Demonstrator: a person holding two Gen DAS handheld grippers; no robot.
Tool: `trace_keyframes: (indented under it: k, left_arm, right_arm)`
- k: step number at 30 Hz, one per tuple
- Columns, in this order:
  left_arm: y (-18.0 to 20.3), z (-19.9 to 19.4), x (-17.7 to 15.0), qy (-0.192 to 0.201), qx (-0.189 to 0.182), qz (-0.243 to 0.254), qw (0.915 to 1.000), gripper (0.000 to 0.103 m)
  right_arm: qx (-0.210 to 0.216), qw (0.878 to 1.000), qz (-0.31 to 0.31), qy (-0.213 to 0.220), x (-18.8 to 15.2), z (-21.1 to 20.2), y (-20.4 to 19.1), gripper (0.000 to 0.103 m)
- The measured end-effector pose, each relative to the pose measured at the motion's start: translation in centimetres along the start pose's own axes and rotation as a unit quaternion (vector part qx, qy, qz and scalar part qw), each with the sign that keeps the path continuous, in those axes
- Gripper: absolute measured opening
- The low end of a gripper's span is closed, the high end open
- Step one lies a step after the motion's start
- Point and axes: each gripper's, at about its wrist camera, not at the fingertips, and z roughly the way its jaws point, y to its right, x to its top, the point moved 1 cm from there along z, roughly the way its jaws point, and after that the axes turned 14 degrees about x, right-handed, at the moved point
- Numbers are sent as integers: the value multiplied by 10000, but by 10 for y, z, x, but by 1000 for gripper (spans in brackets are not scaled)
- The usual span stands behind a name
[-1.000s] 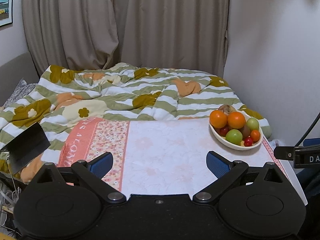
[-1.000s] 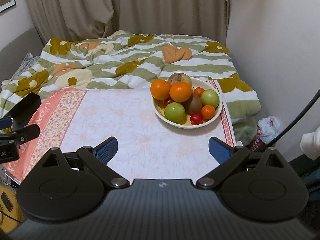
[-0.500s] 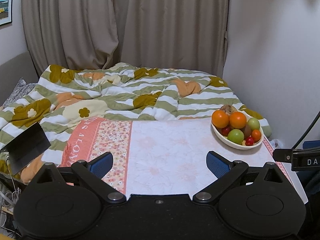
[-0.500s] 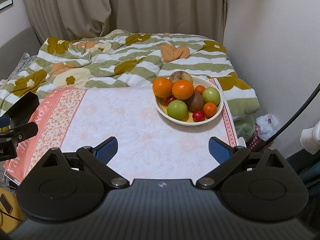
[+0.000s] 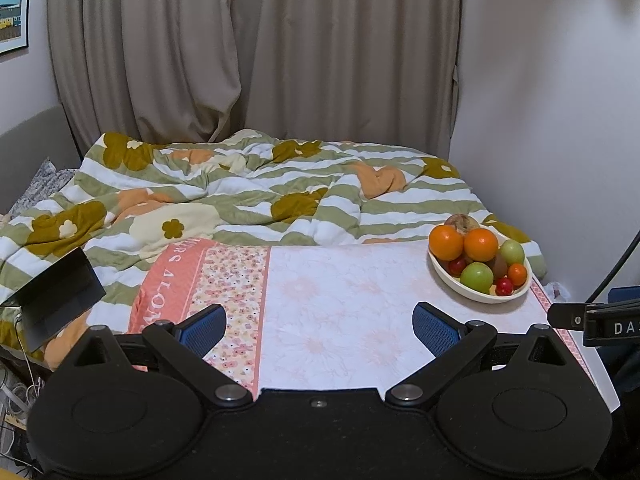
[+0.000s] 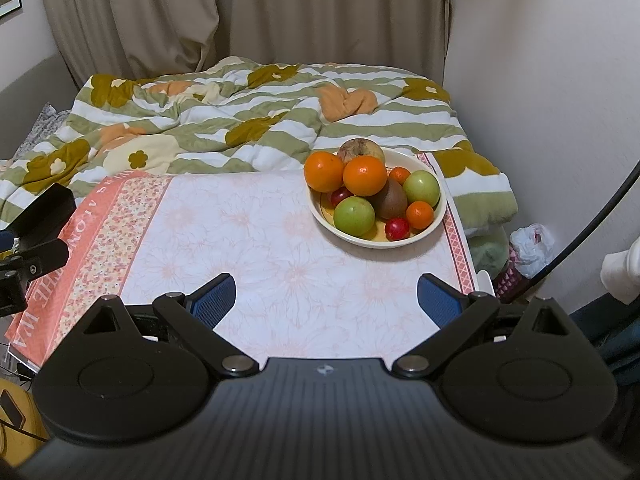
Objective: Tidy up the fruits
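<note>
Right wrist view first: we see the rumpled green-and-white striped floral quilt (image 6: 260,120) on the bed behind, then the table under a pale floral cloth with a salmon-pink printed border (image 6: 248,248), bare apart from one dish. That shallow cream oval ceramic bowl (image 6: 434,226) sits at the table's far right corner, holding all the fruit we can find: two big oranges (image 6: 365,176), a brownish round fruit behind them, two green apples (image 6: 354,216), a brown kiwi (image 6: 390,200), small orange and red pieces; none lies loose on the cloth. We judge this fits either a pile waiting to be sorted or fruit already gathered; one moment won't settle it. Our right gripper (image 6: 326,300) has its blue-padded fingers spread wide, nothing between them; bowl lies ahead and slightly right, near. Our left gripper (image 5: 320,326) is likewise parted and empty; from it the bowl (image 5: 444,276) lies far off to the right, its long axis running left-right across the view. Right hand is clearly the nearer one.
</note>
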Motion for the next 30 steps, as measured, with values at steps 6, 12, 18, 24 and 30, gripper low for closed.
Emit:
trace_keyframes:
  k: [6,12,18,24,30]
  left_arm:
    - [0,0,0,6,21,1,10000,101]
    - [-1,0,0,6,18,0,10000,101]
    - [-2,1,2,15,29,7,10000,101]
    - [-3,1,3,31,2,10,10000,101]
    - [-4,-2,3,106,-62,-70,9999,101]
  right_arm:
    - [0,10000,-2,-5,0,1,0,103]
    - [1,10000,5,-10,0,1,-2,103]
    - [2,10000,5,-10,1,1,-1,103]
    - [-6,10000,2,-9,1,1,-2,103]
    - [-1,10000,14,-10,1,0,-2,103]
